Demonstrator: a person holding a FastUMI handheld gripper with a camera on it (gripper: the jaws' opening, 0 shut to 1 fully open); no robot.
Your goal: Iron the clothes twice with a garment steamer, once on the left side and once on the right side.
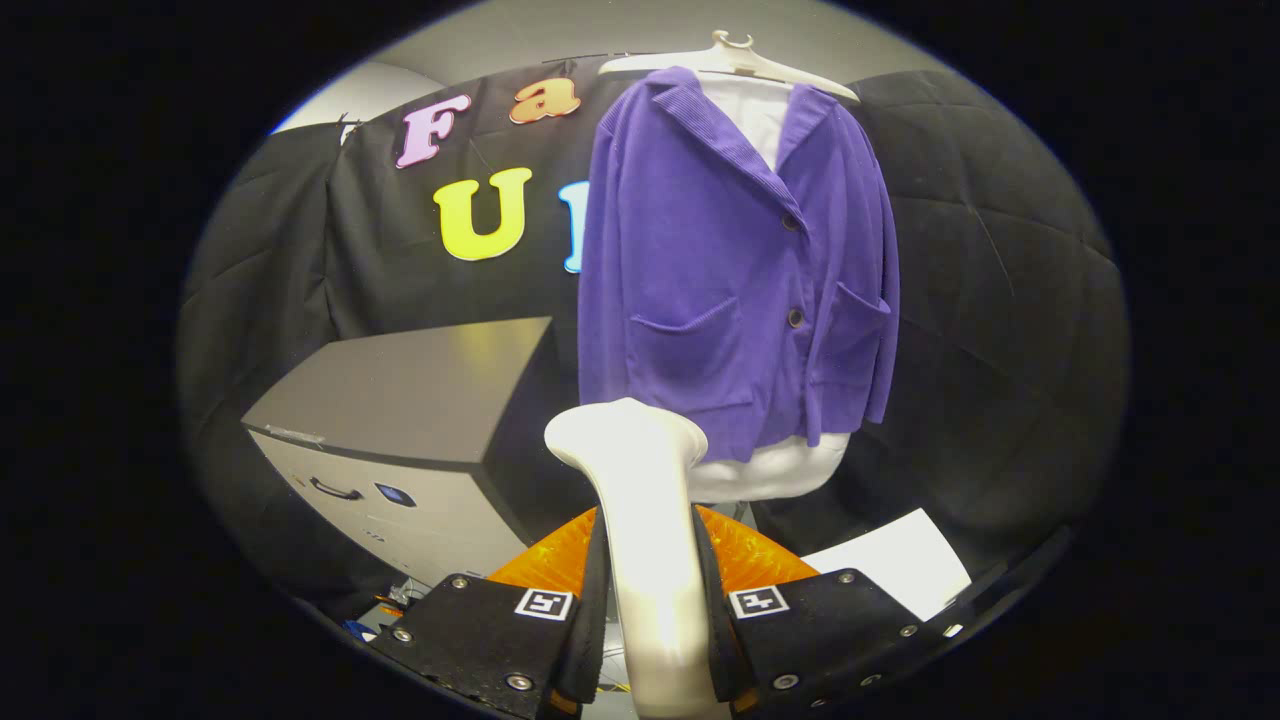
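In the gripper view, the gripper [650,600] is closed on the handle of a white garment steamer [640,520], one finger pressing each side of the handle so that the steamer stands upright between them. The steamer's handle rises from between the fingers and flares at the top into a wider, rounded head, which points away toward the clothes and sits just below the hem of the jacket as seen from here; whether the head touches the fabric cannot be told. Beyond the fingers hangs a purple jacket [730,270], buttoned at the front with two dark buttons, with a ribbed collar and a patch pocket on each side. It hangs on a white hanger [730,55] at the top of the booth, over a white garment [760,115] that shows at the open neck and again below the hem as a rounded white edge. Just behind the steamer's handle and close to the fingers lies an orange object [750,555] with a ribbed surface, partly hidden by the fingers and the steamer. To the left of the jacket and lower stands a grey cabinet [400,400] with a dark flat top, a dark handle and a small blue mark on its pale front. To the right of the fingers, low down, lies a white sheet [895,565] against the black cloth wall.
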